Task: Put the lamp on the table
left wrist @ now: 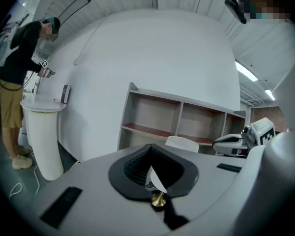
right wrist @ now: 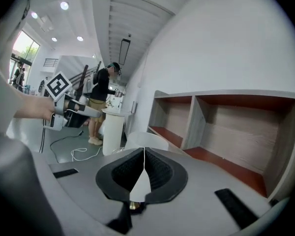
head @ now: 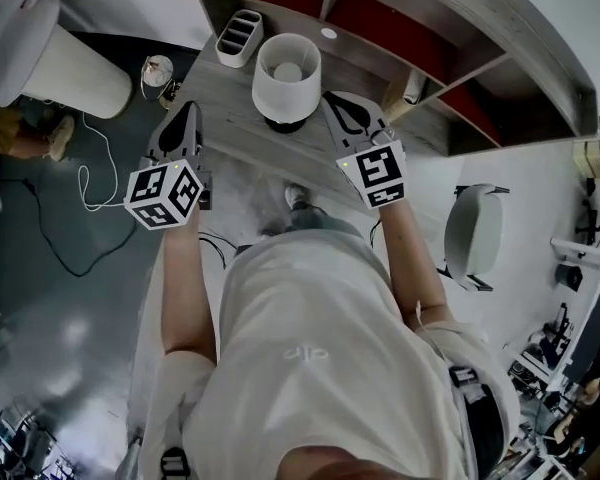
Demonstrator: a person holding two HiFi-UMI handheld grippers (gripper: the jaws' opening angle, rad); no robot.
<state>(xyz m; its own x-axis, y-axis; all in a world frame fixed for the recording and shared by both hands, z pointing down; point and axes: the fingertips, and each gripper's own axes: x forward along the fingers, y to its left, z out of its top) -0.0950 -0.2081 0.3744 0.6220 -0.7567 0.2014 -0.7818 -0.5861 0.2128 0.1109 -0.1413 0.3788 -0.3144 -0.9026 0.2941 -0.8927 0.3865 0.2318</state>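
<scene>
The lamp, with a white drum shade and a dark base, stands upright on the grey wooden table. My left gripper is to its left and my right gripper just to its right; both are shut with nothing between the jaws. In the left gripper view the shut jaws point toward the shelf, and the lamp shade shows just beyond them. The right gripper view has its closed jaws with the lamp shade right behind them.
A white slotted organiser sits at the table's back left. A shelf unit with red boards rises behind the table. A white pedestal, a cup and floor cables lie left; a white chair right. A person stands by the pedestal.
</scene>
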